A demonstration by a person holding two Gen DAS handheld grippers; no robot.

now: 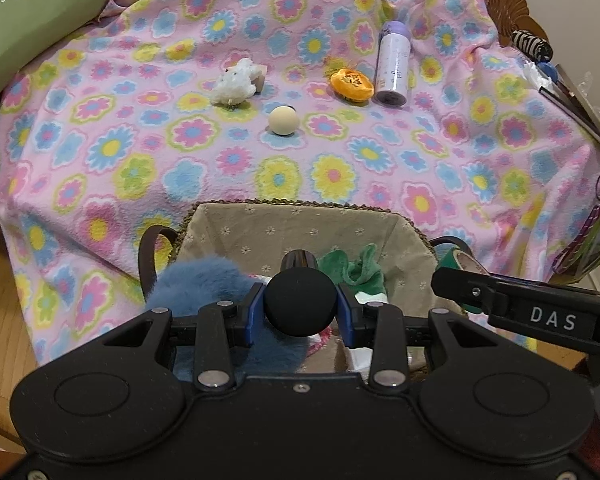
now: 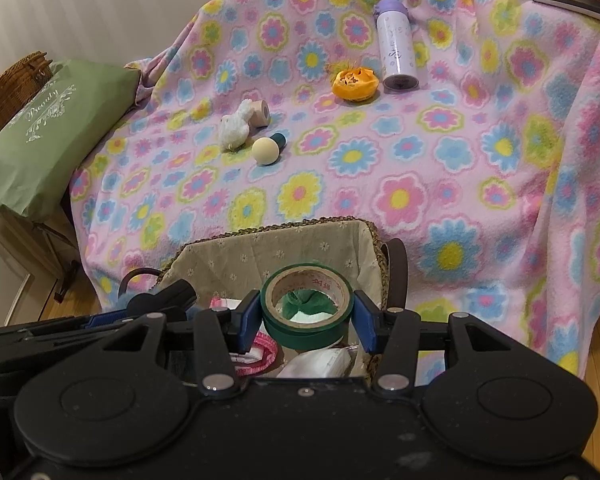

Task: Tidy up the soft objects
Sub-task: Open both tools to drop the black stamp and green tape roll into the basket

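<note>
Grippers over the lined basket (image 2: 228, 256): my left gripper (image 1: 300, 307) clamps a black ball-headed tool (image 1: 300, 304), my right gripper (image 2: 307, 316) clamps green tape (image 2: 307, 308).

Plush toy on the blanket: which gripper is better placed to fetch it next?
Left, probably. The plush toy sits nearly ahead of the left gripper, but well to the left of the right gripper. They hold a black ball and tape over the basket and must let go first.
</note>
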